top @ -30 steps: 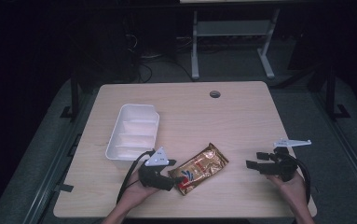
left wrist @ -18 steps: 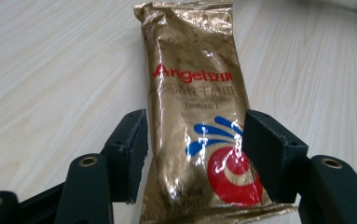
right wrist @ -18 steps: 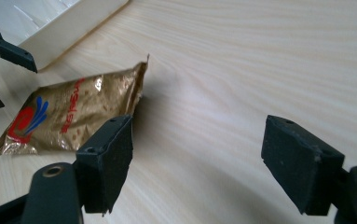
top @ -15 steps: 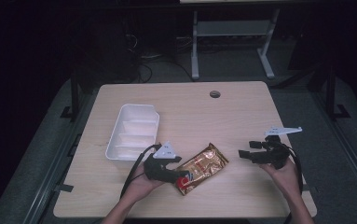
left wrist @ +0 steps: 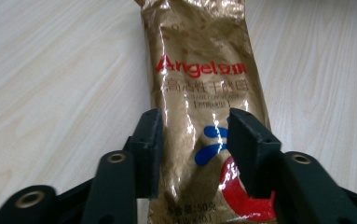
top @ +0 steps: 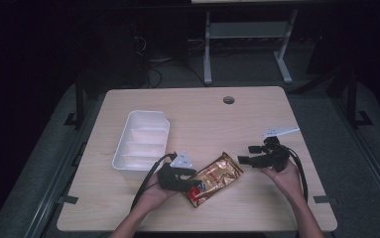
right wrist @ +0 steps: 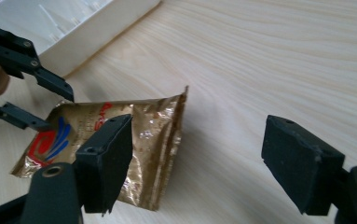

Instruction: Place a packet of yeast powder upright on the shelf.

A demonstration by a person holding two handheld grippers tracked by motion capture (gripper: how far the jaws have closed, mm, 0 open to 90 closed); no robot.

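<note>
Gold packet (left wrist: 199, 93) between left gripper (left wrist: 192, 140) fingers (left wrist: 149, 144), seemingly touching

The table (top: 197, 114) was seen whole from a high, distant camera looking forward and down. The left gripper view was taken very close, low along its jaws, over a gold packet (left wrist: 199, 93). The right gripper view was set farther back, facing that packet (right wrist: 134, 130) and a white tray (right wrist: 69, 23); both were shared with the high view.
</note>
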